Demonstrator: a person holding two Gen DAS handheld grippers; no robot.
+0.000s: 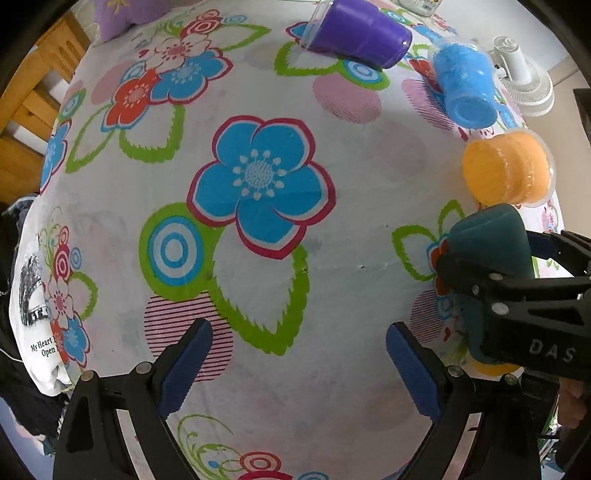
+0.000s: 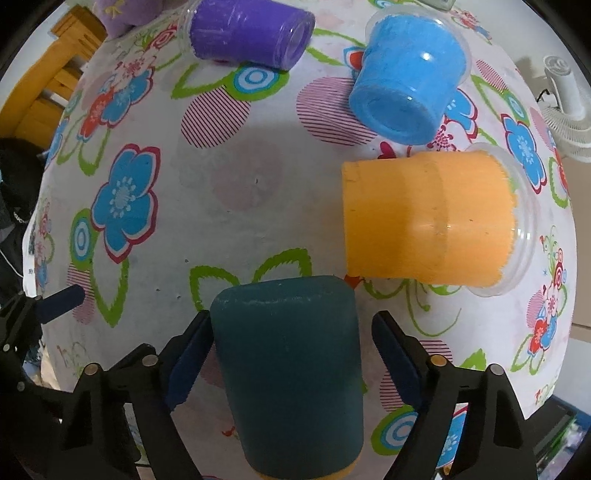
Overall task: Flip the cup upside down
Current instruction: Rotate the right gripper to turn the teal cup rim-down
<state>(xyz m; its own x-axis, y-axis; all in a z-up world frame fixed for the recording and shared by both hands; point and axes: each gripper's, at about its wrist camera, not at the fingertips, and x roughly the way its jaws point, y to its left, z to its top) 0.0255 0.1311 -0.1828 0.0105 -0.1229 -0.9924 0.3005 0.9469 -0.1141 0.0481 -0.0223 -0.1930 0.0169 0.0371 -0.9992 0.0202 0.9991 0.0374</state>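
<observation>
A dark teal cup [image 2: 291,373] stands between the fingers of my right gripper [image 2: 291,362], base end facing away from the camera, with a yellow-orange edge showing at its near end. The jaws are open around it, a gap on each side. It also shows in the left wrist view [image 1: 491,251], with the right gripper [image 1: 517,280] around it. An orange cup [image 2: 428,221], a blue cup [image 2: 406,74] and a purple cup [image 2: 251,33] lie on their sides on the flowered tablecloth [image 2: 229,184]. My left gripper [image 1: 299,365] is open and empty over the cloth.
A white fan [image 2: 569,96] stands past the table's right edge. Wooden furniture [image 1: 29,122] is at the far left. A purple cushion [image 2: 118,14] sits at the back. The left gripper's fingertip [image 2: 61,299] shows at the left in the right wrist view.
</observation>
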